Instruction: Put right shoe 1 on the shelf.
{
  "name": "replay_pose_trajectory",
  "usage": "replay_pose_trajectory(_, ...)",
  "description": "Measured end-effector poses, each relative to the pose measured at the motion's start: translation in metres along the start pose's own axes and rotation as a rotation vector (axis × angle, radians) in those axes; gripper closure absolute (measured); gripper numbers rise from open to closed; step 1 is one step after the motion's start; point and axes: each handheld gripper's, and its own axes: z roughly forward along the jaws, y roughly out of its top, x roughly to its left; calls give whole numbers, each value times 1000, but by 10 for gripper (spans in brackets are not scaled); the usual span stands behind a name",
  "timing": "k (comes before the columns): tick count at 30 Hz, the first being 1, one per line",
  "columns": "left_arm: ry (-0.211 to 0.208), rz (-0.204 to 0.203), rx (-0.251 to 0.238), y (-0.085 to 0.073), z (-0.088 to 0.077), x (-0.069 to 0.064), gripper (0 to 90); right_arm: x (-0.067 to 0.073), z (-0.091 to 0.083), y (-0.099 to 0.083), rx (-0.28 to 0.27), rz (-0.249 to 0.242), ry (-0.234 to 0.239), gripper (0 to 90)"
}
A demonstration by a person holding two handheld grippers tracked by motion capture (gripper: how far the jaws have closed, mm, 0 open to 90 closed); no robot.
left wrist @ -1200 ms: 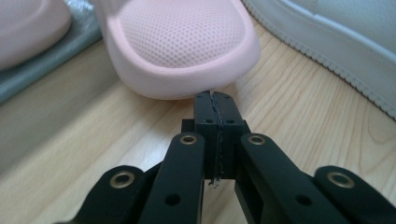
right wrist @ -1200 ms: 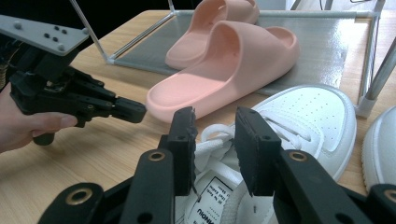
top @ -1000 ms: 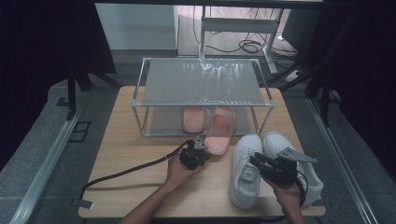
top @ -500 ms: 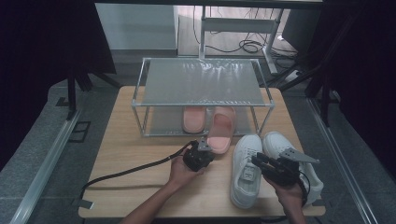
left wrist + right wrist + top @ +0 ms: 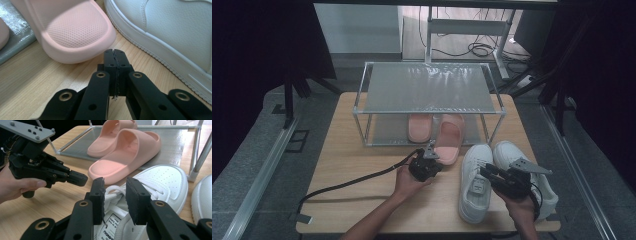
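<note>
Shoe rack [image 5: 428, 95], upper centre of the high view, pink slippers [image 5: 449, 142] below its shelf. White sneaker [image 5: 475, 180], lower right — right gripper [image 5: 486, 171] over its tongue, jaws parted, gripping nothing. Left gripper [image 5: 430, 149], centre — jaws closed, empty, just beside the nearer slipper's toe.

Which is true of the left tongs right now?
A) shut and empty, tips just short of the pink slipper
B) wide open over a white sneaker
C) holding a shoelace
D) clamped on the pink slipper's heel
A: in the left gripper view the left tongs have their jaws pressed together with nothing between them, just short of the rim of the pink slipper.
</note>
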Motion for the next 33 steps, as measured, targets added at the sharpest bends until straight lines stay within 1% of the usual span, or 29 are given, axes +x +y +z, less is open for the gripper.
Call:
replay_pose_trajectory(1, -3, -2, 1, 0, 1, 0, 900, 0, 0, 0, 1, 0, 0, 680)
replay_pose_trajectory(2, 0, 15, 15, 0, 1, 0, 900, 0, 0, 0, 2, -2, 1, 680)
replay_pose_trajectory(3, 16, 43, 24, 2, 2, -3, 900, 0, 0, 0, 2, -2, 1, 680)
replay_pose_trajectory(4, 14, 64, 27, 3, 3, -7, 900, 1, 1, 0, 2, -2, 1, 680)
replay_pose_trajectory(5, -1, 60, 18, 8, 6, -13, 900, 1, 1, 0, 1, -2, 1, 680)
replay_pose_trajectory(7, 0, 64, 18, 11, 8, -14, 900, 1, 1, 0, 1, -1, 2, 680)
replay_pose_trajectory(8, -11, 48, 9, 13, 8, -14, 900, 1, 0, 0, -1, -3, 3, 680)
replay_pose_trajectory(9, -25, 31, 11, 14, 10, -11, 900, 1, -1, 0, -1, -3, 4, 680)
replay_pose_trajectory(10, -11, 23, 7, 15, 11, -9, 900, 1, -1, 0, -1, -3, 4, 680)
replay_pose_trajectory(11, 5, 24, 30, 13, 16, -5, 900, 1, -2, 1, -8, -3, 7, 680)
replay_pose_trajectory(13, 12, 25, 33, 13, 17, -5, 900, 1, -3, 1, -11, -4, 11, 680)
replay_pose_trajectory(16, 19, 23, 20, 11, 18, -9, 900, 0, -8, 3, -23, -1, 18, 679)
replay_pose_trajectory(17, 26, 28, 15, 10, 17, -10, 900, -2, -9, 3, -26, 3, 18, 680)
replay_pose_trajectory(19, 28, 22, 6, 9, 17, -11, 900, -3, -11, 2, -31, 18, 17, 679)
replay_pose_trajectory(22, 17, 8, -13, 9, 19, -13, 900, -2, -12, 2, -31, 22, 13, 678)
replay_pose_trajectory(24, 10, -5, -25, 9, 21, -12, 900, -1, -12, 2, -31, 22, 10, 678)
replay_pose_trajectory(26, 11, -15, -24, 10, 24, -10, 900, -2, -12, 2, -33, 26, 6, 678)
replay_pose_trajectory(28, 18, -16, -17, 9, 26, -9, 900, -2, -12, 1, -34, 30, 4, 678)
replay_pose_trajectory(31, 7, -29, -18, 9, 29, -8, 900, -2, -11, 1, -33, 28, 10, 678)
replay_pose_trajectory(33, 10, -28, -25, 9, 30, -8, 900, -2, -11, 1, -33, 27, 12, 678)
